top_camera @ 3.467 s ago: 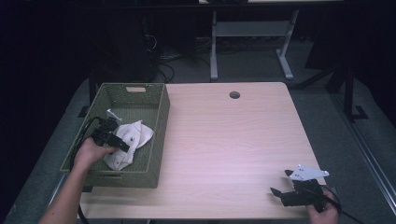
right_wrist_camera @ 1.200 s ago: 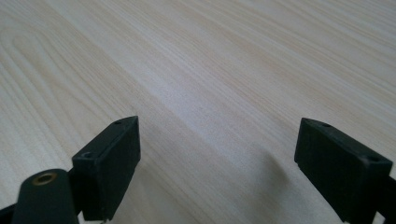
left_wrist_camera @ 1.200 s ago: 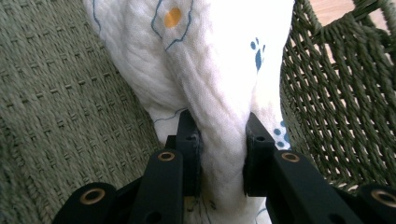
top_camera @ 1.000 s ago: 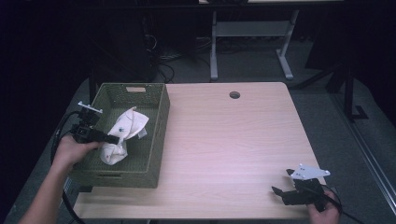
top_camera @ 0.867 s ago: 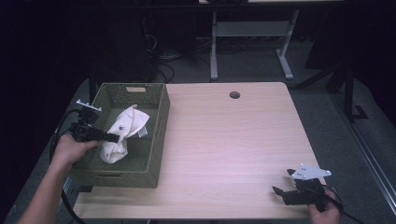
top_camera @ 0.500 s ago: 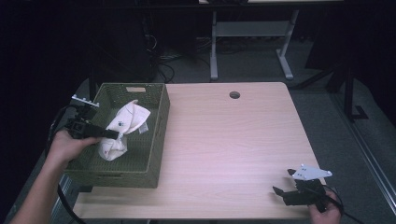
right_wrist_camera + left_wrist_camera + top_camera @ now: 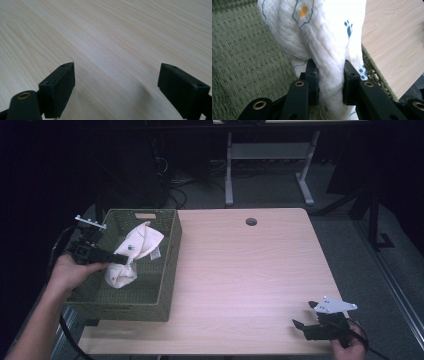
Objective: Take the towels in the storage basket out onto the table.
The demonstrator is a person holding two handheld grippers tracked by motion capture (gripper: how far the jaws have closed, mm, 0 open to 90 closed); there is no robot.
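A white printed cloth point(image 7: 134, 251) hangs bunched above the floor of the green woven basket point(image 7: 165, 270) at the table's left. My left gripper point(image 7: 120, 260) is shut on it, reaching in over the basket's left wall. In the left gripper view the pads pinch a thick fold of the cloth point(image 7: 322, 45), which bears blue paw prints and an orange dot, with my left gripper point(image 7: 329, 82) closed around it. My right gripper point(image 7: 304, 314) rests low over the wooden table's front right corner, jaws wide apart. In the right gripper view my right gripper point(image 7: 117, 82) has only bare wood between its jaws.
The wooden table point(image 7: 250, 270) has a round cable hole point(image 7: 251, 221) near its far edge. A metal desk frame point(image 7: 265, 160) stands on the dark floor behind. Cables trail from both grippers.
My left gripper has risen and drawn back toward the basket's left wall, lifting the cloth higher out of the basket. The right gripper has stayed put.
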